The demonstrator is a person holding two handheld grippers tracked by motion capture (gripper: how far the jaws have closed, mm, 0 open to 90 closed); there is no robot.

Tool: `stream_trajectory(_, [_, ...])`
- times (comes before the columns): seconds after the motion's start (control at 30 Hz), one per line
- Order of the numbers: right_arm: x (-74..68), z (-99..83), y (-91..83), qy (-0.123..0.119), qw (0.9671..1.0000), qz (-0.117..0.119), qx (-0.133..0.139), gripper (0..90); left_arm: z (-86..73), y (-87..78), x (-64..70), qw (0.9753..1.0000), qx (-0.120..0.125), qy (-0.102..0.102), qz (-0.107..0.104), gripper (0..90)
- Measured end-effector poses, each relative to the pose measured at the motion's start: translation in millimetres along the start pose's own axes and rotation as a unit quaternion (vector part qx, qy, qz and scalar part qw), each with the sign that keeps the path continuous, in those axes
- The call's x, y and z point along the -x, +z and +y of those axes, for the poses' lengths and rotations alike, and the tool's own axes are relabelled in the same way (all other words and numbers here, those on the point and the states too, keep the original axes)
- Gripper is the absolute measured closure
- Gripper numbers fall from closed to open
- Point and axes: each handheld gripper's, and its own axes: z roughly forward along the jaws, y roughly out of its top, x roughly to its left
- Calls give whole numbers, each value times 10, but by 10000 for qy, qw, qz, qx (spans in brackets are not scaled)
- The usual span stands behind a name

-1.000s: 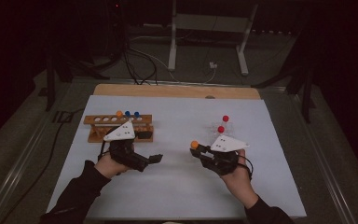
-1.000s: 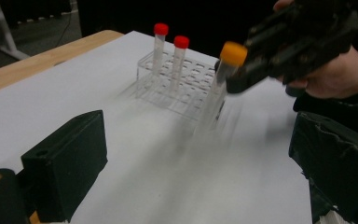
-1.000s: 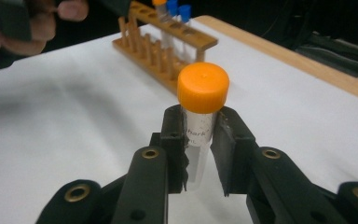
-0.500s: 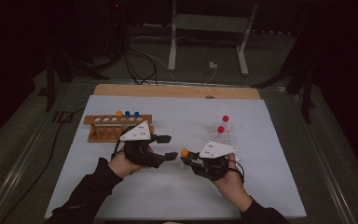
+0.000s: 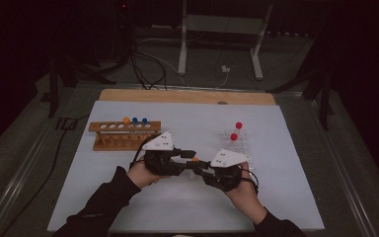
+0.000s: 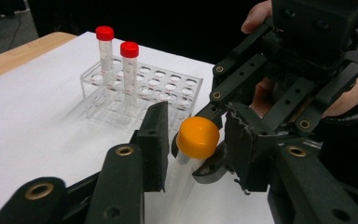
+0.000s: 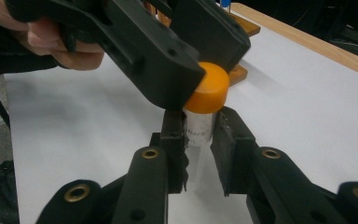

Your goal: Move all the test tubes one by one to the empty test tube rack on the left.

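Sitting at the far left of the white table mat (image 5: 128, 197): wooden rack (image 5: 124, 136), carrying 1 orange-capped and 2 blue-capped tubes (image 5: 134, 121) in its back row.

Coming in just right of that rack: left gripper (image 5: 187, 157), gripped in the person's left hand (image 5: 140, 174), jaws standing apart on either side of the orange cap (image 6: 198, 136) without clearly pressing it; contact too close to call in the right gripper view, where 1 jaw is overlapping the cap's edge.

Hanging at mid-table between the 2 grippers, above the mat: orange-capped tube (image 7: 199, 128), upright in the right gripper view, cap on top.

Meeting it from the right: right gripper (image 7: 198, 140), jaws clamping the clear tube body just under the cap, held by the right hand (image 5: 242, 190).

Standing farther right and back, near the right gripper: clear plastic rack (image 6: 140, 95), holding 2 red-capped tubes (image 6: 129, 70) upright in neighbouring holes.
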Motion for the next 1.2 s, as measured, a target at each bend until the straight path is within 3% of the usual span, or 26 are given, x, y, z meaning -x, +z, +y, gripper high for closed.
stream_trajectory(0.33, [10,2,-10,18,10000,-4,73,737,18,6,-3,9999,-16,115,73,709])
stream_trajectory(0.57, [57,8,-57,84,9997,-32,222,498,49,-142,-62,9995,40,103,290,713])
stream_trajectory(0.7, [107,17,-98,153,9993,64,344,436,81,-292,-108,9986,75,115,503,714])
stream_trajectory(0.8, [118,29,-112,216,9991,72,346,332,113,-442,-164,9974,138,111,702,715])
stream_trajectory(0.9, [122,30,-116,276,9990,58,356,297,143,-605,-226,9955,197,107,923,715])
stream_trajectory(1.07, [109,29,-139,264,9980,-197,537,137,161,-868,-336,9914,301,30,1270,716])
stream_trajectory(1.2, [131,31,-165,321,9975,-168,610,17,153,-1054,-408,9874,335,-13,1545,716])
